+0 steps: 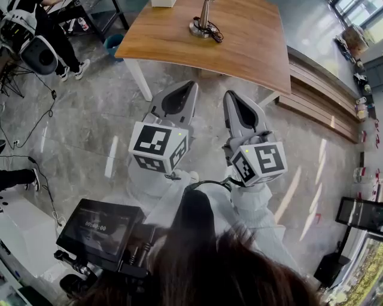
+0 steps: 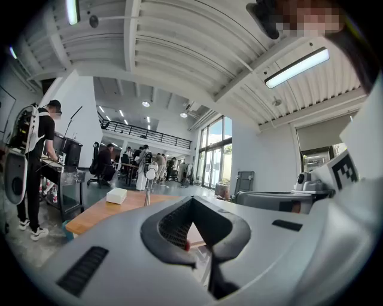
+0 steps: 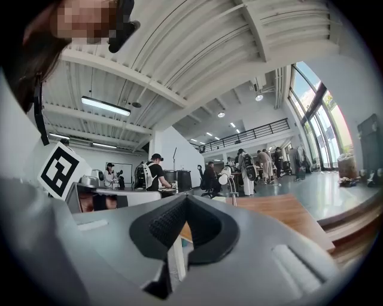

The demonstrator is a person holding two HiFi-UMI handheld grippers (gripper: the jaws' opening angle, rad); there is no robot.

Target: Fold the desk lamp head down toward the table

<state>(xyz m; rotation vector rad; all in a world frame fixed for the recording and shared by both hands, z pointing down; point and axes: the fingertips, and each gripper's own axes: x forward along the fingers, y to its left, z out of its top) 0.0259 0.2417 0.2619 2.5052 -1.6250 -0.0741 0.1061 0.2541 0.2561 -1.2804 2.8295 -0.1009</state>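
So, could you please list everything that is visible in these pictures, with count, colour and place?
table: one, brown wood with white legs, ahead of both grippers
desk lamp: one, silver stem, standing near the table's far edge
cable: one, black, at the lamp's base
box: one, white, on the table, left of the lamp
bin: one, blue, on the floor by the table's left corner
screen: one, black, lower left
people: several, in the background
left gripper: grey, shut, empty
right gripper: grey, shut, empty
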